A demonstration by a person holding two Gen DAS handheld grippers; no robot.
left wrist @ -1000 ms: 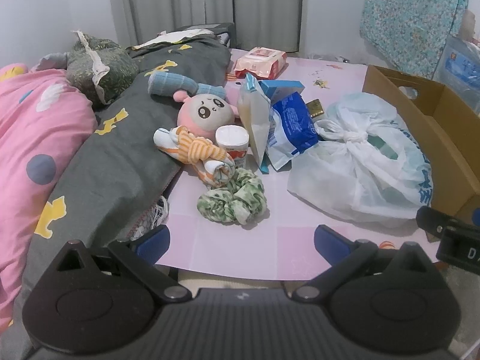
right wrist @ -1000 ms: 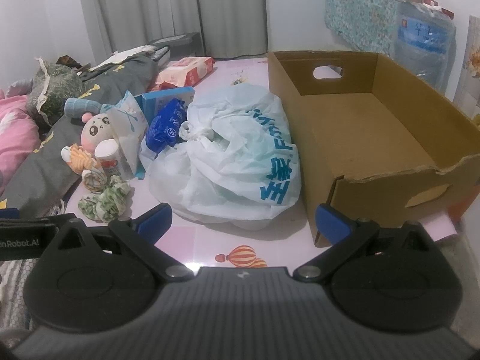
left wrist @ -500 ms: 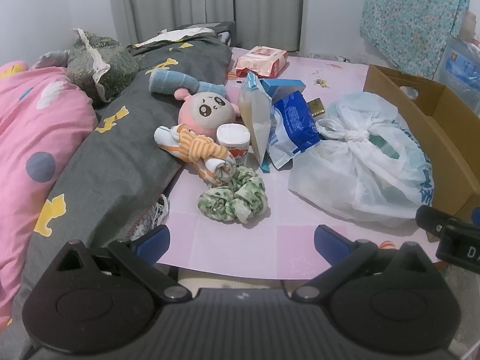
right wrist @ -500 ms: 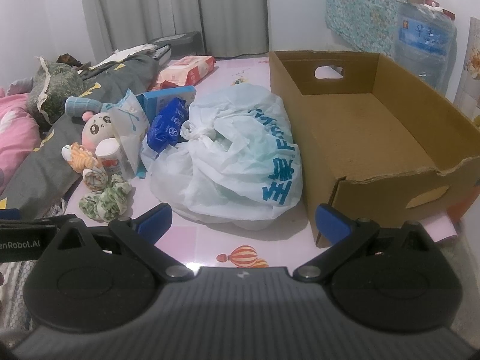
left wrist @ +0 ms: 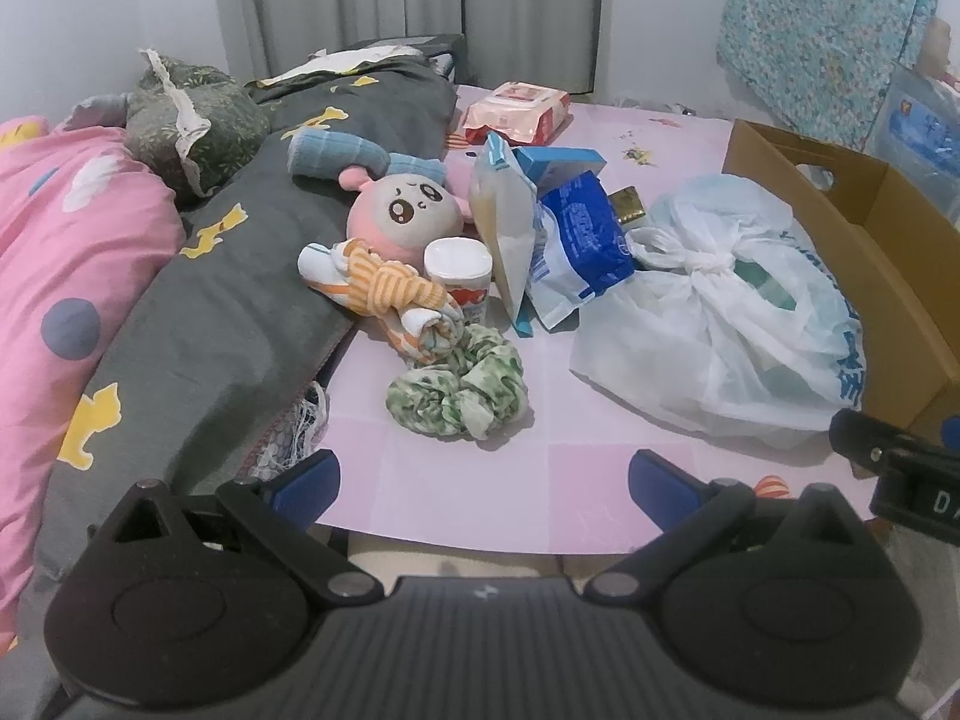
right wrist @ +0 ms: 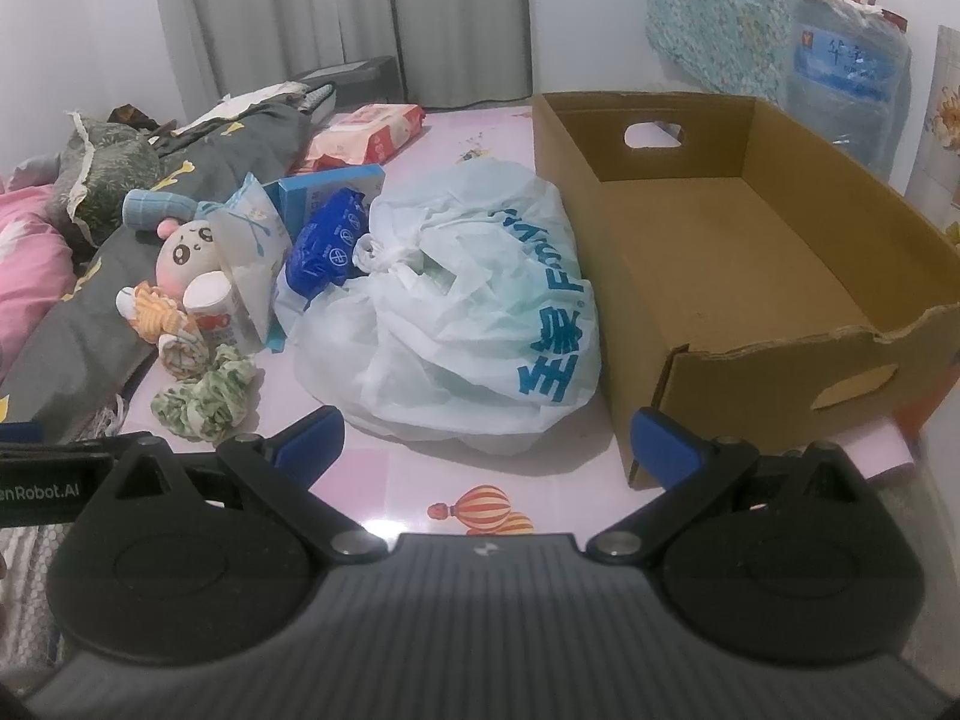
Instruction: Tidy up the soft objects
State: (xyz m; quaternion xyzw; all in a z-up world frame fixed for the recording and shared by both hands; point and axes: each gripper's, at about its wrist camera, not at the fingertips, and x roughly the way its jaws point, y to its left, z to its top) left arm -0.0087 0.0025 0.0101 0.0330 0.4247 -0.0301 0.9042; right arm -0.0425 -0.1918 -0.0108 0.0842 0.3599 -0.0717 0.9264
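A green-and-white scrunchie [left wrist: 459, 387] lies on the pink table near its front edge, also seen in the right wrist view [right wrist: 201, 399]. Behind it are rolled orange striped socks [left wrist: 390, 291], a pink plush doll [left wrist: 405, 213] and a tied white plastic bag [left wrist: 726, 312], which shows large in the right wrist view [right wrist: 474, 306]. An empty cardboard box [right wrist: 726, 252] stands to the right. My left gripper [left wrist: 483, 483] is open and empty, short of the scrunchie. My right gripper [right wrist: 489, 441] is open and empty, in front of the bag.
A blue packet [left wrist: 585, 234], a clear pouch [left wrist: 501, 225], a white-lidded jar [left wrist: 459, 267], a blue box [left wrist: 561, 162] and a pink wipes pack [left wrist: 519, 111] crowd the table's middle and back. A grey quilt [left wrist: 228, 312] and pink bedding [left wrist: 60, 276] lie left. A water jug [right wrist: 852, 90] stands behind the box.
Both grippers have crept slightly forward toward the table; the objects look a little closer. Nothing on the table has moved.
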